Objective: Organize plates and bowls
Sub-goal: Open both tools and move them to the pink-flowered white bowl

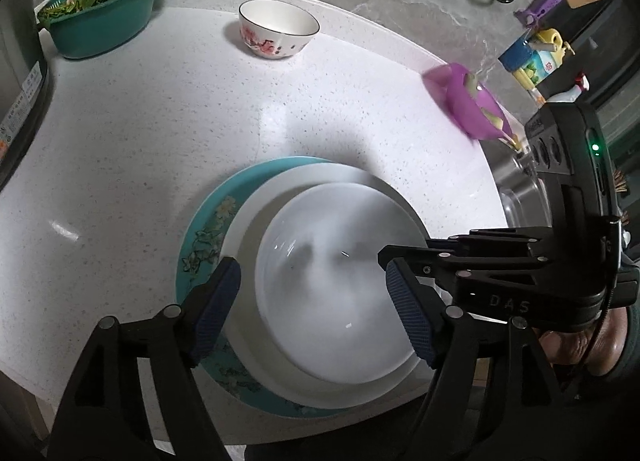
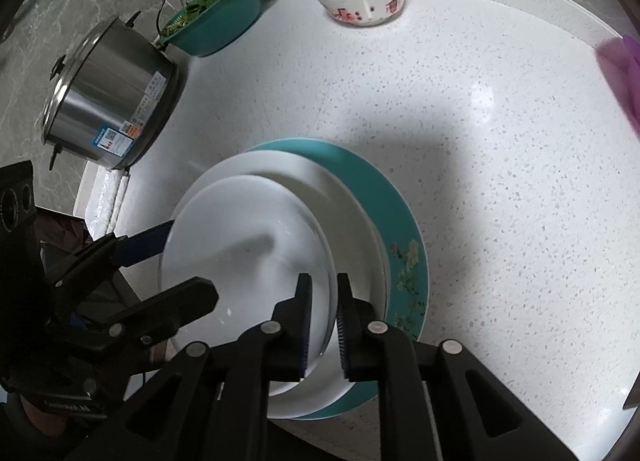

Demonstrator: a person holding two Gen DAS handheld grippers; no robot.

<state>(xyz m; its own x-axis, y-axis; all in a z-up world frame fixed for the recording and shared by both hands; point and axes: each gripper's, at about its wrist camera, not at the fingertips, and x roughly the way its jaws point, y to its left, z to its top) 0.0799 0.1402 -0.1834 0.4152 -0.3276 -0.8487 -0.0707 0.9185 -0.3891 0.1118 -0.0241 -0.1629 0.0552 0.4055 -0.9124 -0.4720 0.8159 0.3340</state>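
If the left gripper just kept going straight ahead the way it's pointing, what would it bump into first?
Most likely the white bowl: the left gripper hangs open right over it, fingers either side. Depth is hard to judge.

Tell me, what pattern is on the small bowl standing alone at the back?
The small bowl is white with red-pink floral decoration and a thin dark rim line, clearest in the left wrist view.

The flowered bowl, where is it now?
The flowered bowl stands alone at the counter's far edge, between the green basin on its left and the purple bowl on its right.
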